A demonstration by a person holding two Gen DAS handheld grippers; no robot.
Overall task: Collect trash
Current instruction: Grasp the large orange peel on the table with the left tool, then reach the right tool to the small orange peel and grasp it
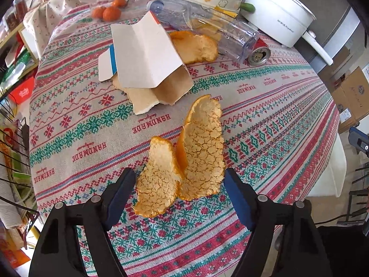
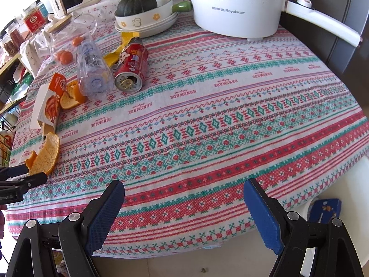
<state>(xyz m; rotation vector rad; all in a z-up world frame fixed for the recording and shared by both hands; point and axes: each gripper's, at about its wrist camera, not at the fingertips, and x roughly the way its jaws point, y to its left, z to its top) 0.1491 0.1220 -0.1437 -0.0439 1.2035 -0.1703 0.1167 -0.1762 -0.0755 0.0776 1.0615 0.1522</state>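
Note:
A large curled orange peel (image 1: 184, 152) lies on the patterned tablecloth (image 1: 276, 120), pith side up. My left gripper (image 1: 180, 173) straddles it from above, open, with the blue pads close on either side and narrow gaps showing. In the right wrist view the same peel (image 2: 46, 154) sits at the far left between the left gripper's fingers (image 2: 25, 173). Farther back lie a torn cardboard box (image 1: 143, 55), a second peel (image 1: 196, 46), a crushed clear bottle (image 1: 207, 25) and a red can (image 1: 259, 54). My right gripper (image 2: 184, 184) hangs open over the table's near edge with nothing in it.
A white electric pot (image 2: 237, 4) and stacked bowls holding a dark squash (image 2: 143, 16) stand at the back. Whole tangerines (image 1: 108, 11) and a glass jug (image 2: 69, 30) are at the far left. A yellow wrapper (image 2: 115, 53) lies by the can. Shelves crowd the left side.

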